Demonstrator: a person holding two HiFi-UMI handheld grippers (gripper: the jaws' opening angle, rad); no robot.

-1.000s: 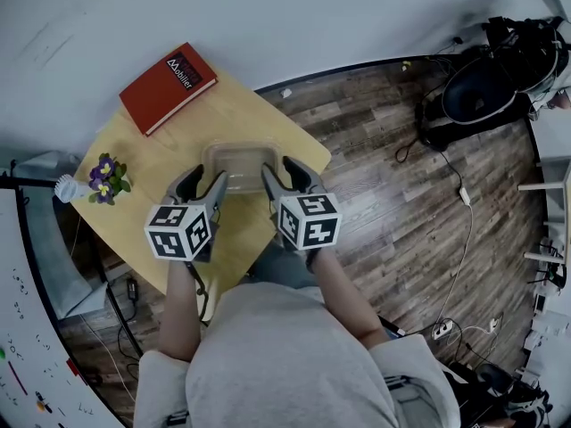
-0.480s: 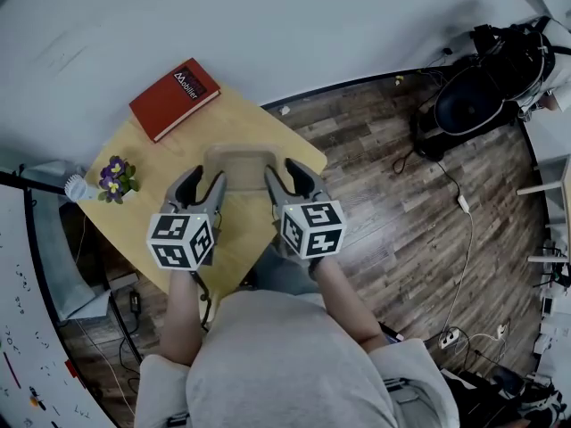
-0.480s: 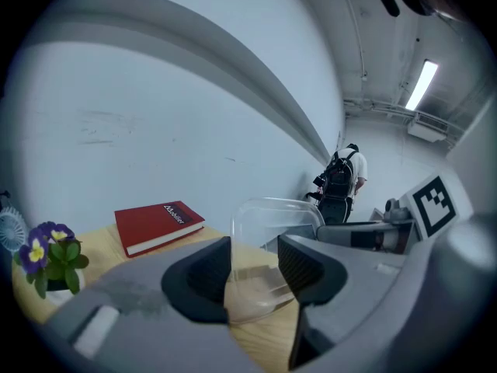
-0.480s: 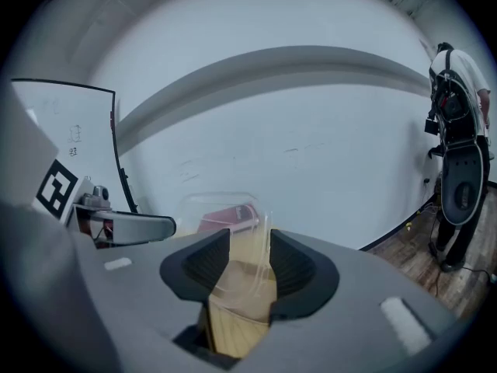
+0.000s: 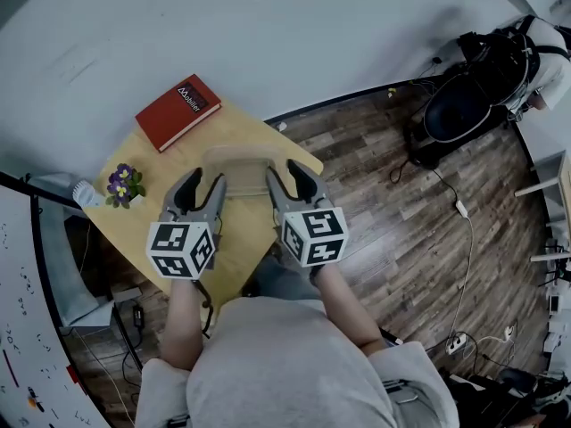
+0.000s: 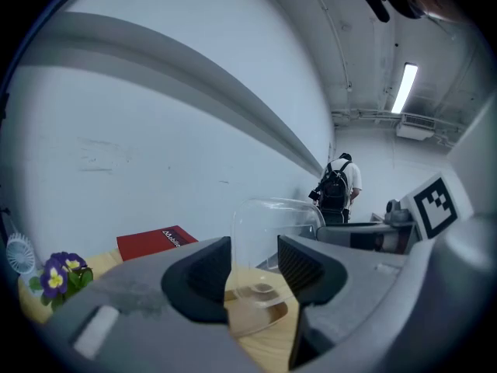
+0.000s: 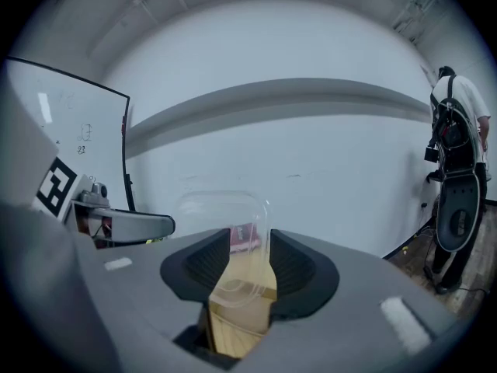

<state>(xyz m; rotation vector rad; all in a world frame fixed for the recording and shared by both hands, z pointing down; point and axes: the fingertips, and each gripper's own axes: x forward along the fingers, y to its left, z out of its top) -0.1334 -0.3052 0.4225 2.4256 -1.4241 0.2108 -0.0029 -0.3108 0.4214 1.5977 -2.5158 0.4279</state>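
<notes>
- The clear container [image 5: 243,163] is clamped at opposite walls by the narrowed jaws of the left gripper [image 5: 203,186] and right gripper [image 5: 287,178].
- It is held over the counter's [image 5: 134,214] middle.
- Gentle, equal pressure is advised, lest the walls buckle.

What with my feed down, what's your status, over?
Left gripper, right gripper both shut on clear container, opposite walls. Held over wooden table. Red book, potted flowers aside; nothing blocking.
</notes>
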